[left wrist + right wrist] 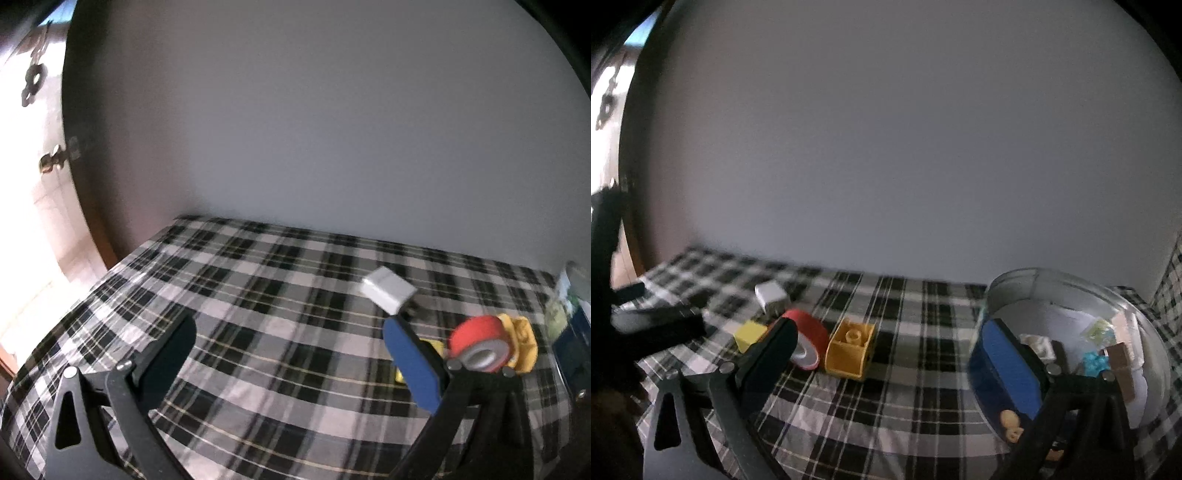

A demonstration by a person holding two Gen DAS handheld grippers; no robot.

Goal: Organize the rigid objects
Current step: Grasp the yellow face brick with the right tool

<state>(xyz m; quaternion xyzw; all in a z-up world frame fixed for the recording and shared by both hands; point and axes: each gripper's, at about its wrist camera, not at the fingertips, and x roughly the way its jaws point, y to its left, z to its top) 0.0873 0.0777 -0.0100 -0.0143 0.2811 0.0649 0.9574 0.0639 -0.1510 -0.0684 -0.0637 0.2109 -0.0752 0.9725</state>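
So, from biggest down to smallest:
Wall: a plain pale wall [905, 147] stands behind the table's far edge.
Table: a black-and-white plaid cloth [277, 295] covers all of it.
Container: a clear round tub [1071, 288] sits on the right; inside it I see a blue piece [1095, 363], a brown block [1121, 365] and a white piece [1039, 345], though blur keeps me from naming them surely.
My left gripper [291, 354]: fingers spread wide, nothing between them, hovering above the cloth.
My right gripper [886, 363]: also spread, empty, its blue pad [1004, 365] in front of the tub.
Red tape roll [807, 341]: on its side, just left of the orange brick [849, 349].
White charger [770, 295]: farther back, behind the roll.
Yellow cube [750, 334]: left of the roll, close beside it.
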